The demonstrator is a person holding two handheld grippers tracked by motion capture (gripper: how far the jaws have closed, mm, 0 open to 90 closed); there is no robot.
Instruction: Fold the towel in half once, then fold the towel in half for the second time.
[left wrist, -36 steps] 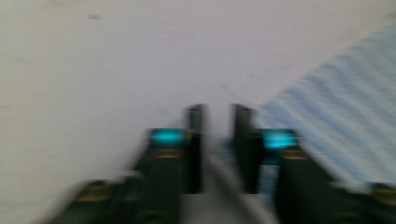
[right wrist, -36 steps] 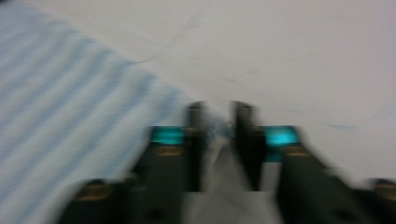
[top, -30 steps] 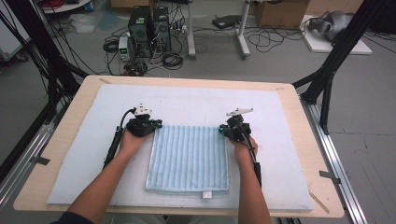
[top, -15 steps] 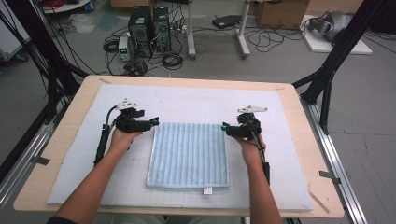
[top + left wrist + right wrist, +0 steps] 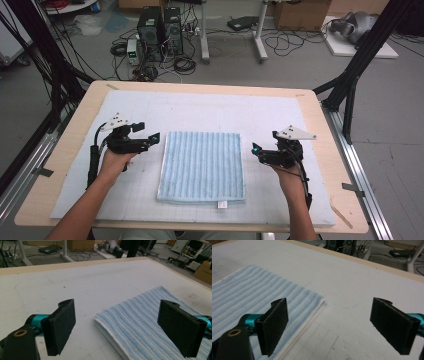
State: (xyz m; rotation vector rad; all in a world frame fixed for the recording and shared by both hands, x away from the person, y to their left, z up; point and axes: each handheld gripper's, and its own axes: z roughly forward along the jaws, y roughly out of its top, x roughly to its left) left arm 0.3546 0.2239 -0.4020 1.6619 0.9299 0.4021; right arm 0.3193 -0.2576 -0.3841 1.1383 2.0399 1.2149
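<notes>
Towel (image 5: 201, 167): blue striped, folded flat, in the lower middle of the high view, lying on the white mat (image 5: 210, 107); a small white tag shows at its near edge.
Towel edges: in the left gripper view the folded corner (image 5: 98, 320) sits at centre frame, with a white hem underneath; in the right gripper view the towel (image 5: 249, 292) fills the left half and its corner (image 5: 322, 300) lies at centre.
Left gripper (image 5: 150, 140): at the left of the high view, just beside the towel's upper left corner and apart from it; jaws spread wide with nothing between them, having just been opening.
Left pads (image 5: 62, 326): black, standing above the mat, clear of the cloth.
Right gripper (image 5: 260, 151): at the right of the high view, near the towel's right edge, not touching it; jaws spread wide and empty, having just been opening.
Right pads (image 5: 275, 323): black, held above the towel's hem and the mat.
Hands: left hand (image 5: 116, 161) and right hand (image 5: 287, 175) come in from the bottom of the frame.
Table (image 5: 65, 150): pale wood rim showing round the mat.
Background: computer towers (image 5: 160, 27) and cables on the floor at upper left.
</notes>
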